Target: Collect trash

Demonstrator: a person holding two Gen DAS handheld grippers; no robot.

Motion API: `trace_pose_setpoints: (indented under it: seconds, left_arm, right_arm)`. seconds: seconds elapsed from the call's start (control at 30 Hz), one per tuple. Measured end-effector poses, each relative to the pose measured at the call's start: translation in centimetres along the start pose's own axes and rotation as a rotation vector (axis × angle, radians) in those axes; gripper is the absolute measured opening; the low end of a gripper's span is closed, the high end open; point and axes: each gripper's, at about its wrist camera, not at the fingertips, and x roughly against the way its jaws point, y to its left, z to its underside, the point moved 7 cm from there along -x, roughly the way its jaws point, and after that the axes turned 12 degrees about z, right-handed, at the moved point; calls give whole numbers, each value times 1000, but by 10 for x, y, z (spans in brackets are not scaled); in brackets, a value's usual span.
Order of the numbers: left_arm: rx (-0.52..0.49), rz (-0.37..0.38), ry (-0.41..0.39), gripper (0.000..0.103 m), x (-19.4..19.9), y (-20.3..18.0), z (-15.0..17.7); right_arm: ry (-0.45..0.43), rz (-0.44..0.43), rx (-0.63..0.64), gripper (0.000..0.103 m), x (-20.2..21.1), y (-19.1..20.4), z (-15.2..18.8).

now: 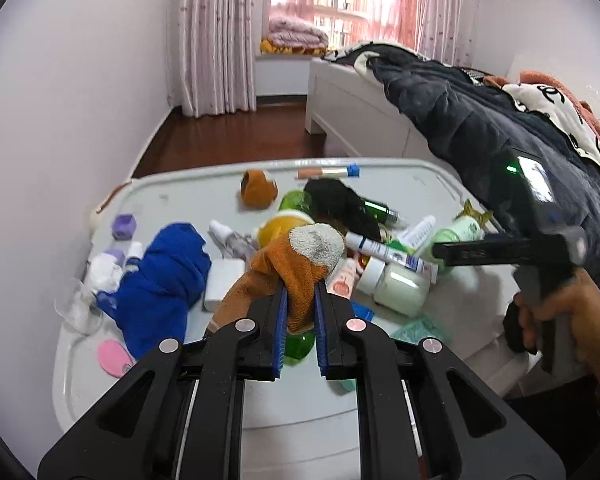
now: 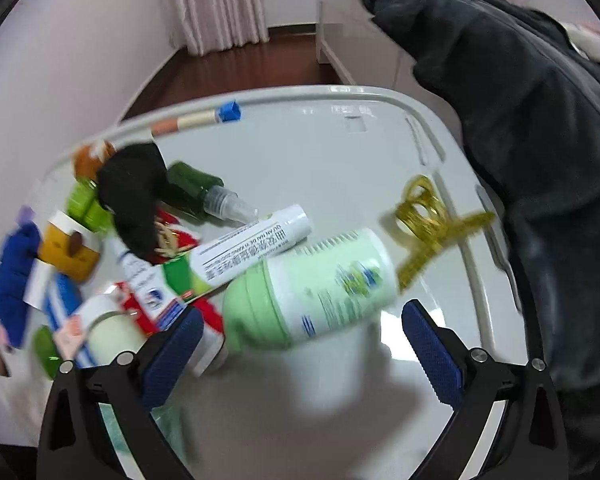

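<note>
The far right corner of the worktop point(image 2: 380, 148) is bare, so a hand can pass there. A pile of bottles and tubes point(image 2: 236, 248) blocks the middle. A dark blanket point(image 2: 520, 100) hangs over the right edge, beside a gold ribbon point(image 2: 428, 220).

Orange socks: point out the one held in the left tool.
The near orange sock with the grey toe, pinched by the left tool; the other lies at the table's far edge.

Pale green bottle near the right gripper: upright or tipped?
Tipped. The pale green bottle lies on its side on the table, cap end toward the clutter.
</note>
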Motion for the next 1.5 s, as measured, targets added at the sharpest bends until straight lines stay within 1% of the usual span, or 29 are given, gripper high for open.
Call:
trace_pose_setpoints:
  seconds: [0.07,0.13,0.17,0.33,0.43,0.53,0.57,0.63,0.67,0.73,0.77,0.8,0.87,0.9,0.93,0.97,1.0,1.03,1.07,1.1,1.13,1.17,1.2,1.27,1.37,1.4,1.47,1.5]
  left_arm:
    - [1,-1,12,11,-3,0,3]
    - [10,4,19,11,-3,0,3]
    - [19,7,22,11,-4,0,3]
    - [43,21,32,12,-6,1,5]
    - [41,31,38,12,-6,-1,7]
    - [31,43,48,12,-4,-8,10]
    - [30,57,55,12,-1,-12,12]
    - [27,99,77,12,9,-26,20]
    - [23,125,88,12,16,-34,28]
    - [13,165,126,12,31,-51,53]
    - [15,184,152,12,37,-58,68]
    - [23,206,194,12,43,-66,90]
    - [31,227,267,12,47,-76,120]
    - [34,235,310,12,48,-81,136]
    - [41,245,360,12,49,-85,154]
    - [43,247,390,21,49,-88,165]
    - [39,246,427,27,48,-90,175]
    - [35,232,471,44,46,-91,186]
    - [31,217,495,63,45,-92,193]
    - [21,190,518,70,44,-92,199]
    - [13,175,522,75,44,-91,200]
    - [9,164,519,75,44,-90,200]
    - [9,156,510,75,45,-88,198]
    - [22,152,485,77,48,-84,193]
    - [47,175,419,78,52,-77,175]
    - [43,184,397,78,53,-76,168]
    - [7,189,335,78,55,-73,145]
    - [-24,186,297,78,54,-72,131]
  right_arm:
    - [2,40,35,98,-10,5,-3]
    - [5,73,84,90,-18,10,-5]
    - [8,85,103,90,-20,10,-4]
    - [-31,91,120,90,-11,11,2]
    - [-65,85,106,90,6,7,5]
    - [-95,51,91,90,36,7,11]
    - [-111,28,91,90,54,9,19]
    - [-125,-19,101,90,77,5,32]
    - [-129,-48,113,90,90,7,44]
    - [-119,-104,162,90,119,16,82]
    - [-100,-128,204,90,131,23,111]
    - [-81,-143,231,90,137,29,133]
    - [-24,-176,284,90,144,39,182]
    - [29,-195,319,90,143,46,212]
    - [65,-207,346,90,142,50,232]
    - [104,-213,377,90,141,55,258]
    - [131,-210,407,90,138,57,274]
    - [149,-198,431,90,135,59,287]
    - [162,-183,448,90,132,60,296]
    - [177,-165,463,90,129,59,302]
    - [179,-161,461,90,129,58,303]
    - [169,-163,445,91,131,56,298]
    - [147,-167,414,98,136,52,289]
    - [103,-169,362,98,144,44,268]
    - [48,-157,308,98,156,26,238]
    - [22,-154,279,98,161,18,223]
    - [-13,-154,237,98,166,4,201]
    - [-40,-149,202,97,170,-5,182]
